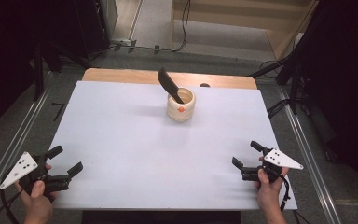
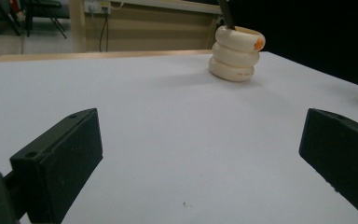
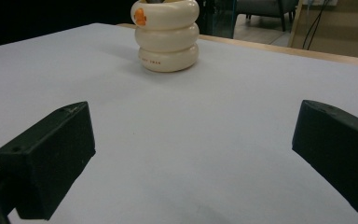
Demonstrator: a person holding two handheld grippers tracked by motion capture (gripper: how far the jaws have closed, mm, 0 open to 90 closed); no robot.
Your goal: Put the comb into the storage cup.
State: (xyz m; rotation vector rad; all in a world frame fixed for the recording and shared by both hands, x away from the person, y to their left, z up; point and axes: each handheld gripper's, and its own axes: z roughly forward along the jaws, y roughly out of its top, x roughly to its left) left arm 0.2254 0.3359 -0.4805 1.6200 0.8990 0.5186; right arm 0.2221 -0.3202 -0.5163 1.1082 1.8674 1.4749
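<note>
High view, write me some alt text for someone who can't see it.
A cream ribbed holder with a dark utensil leaning out stands near the far edge of a white table. At the near corners, a person's hands hold the left claw and right claw, both open and empty.

The dark utensil (image 1: 170,85) standing in the cream ringed cup (image 1: 181,106) hides its lower end inside that cup; in the left gripper view the top edge cuts it off above the cup (image 2: 235,52). Small lettering on the cup's lowest ring in the right gripper view (image 3: 167,44) is too small to read.
</note>
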